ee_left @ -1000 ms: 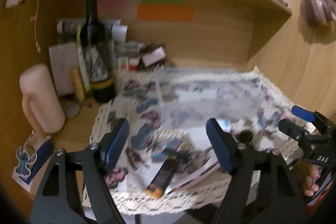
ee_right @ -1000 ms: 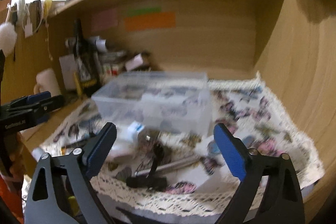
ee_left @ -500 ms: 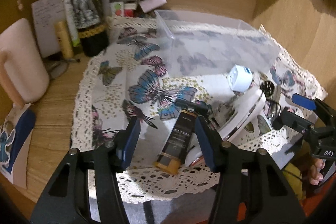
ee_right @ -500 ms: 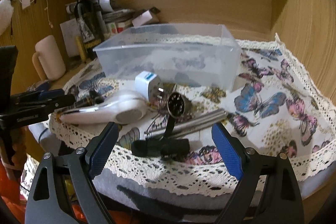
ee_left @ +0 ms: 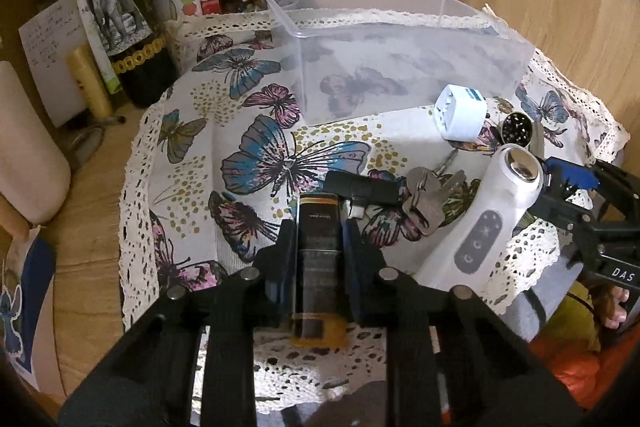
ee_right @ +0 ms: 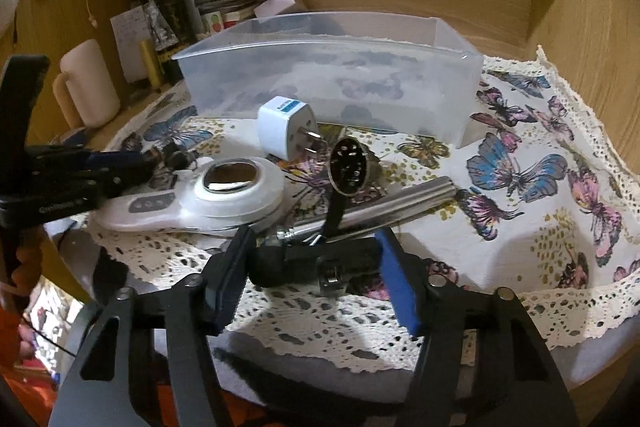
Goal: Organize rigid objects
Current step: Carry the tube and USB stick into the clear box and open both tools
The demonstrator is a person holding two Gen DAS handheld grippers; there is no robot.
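Observation:
My left gripper is shut on a dark tube with a gold cap lying on the butterfly cloth. Beside it lie a black adapter, keys, a white handheld device, a white plug adapter and a round metal piece. The clear plastic box stands behind. My right gripper has its jaws around a black object, pads close to its ends. A metal cylinder and the white device lie beyond it.
A wine bottle, a yellow tube, papers and small boxes crowd the back left. A pale mug stands left. Wooden walls close the back and right. The cloth's lace edge hangs over the table front.
Both grippers have moved down and forward to the cloth. My left jaws have closed onto the dark tube. My right jaws have narrowed around the black object.

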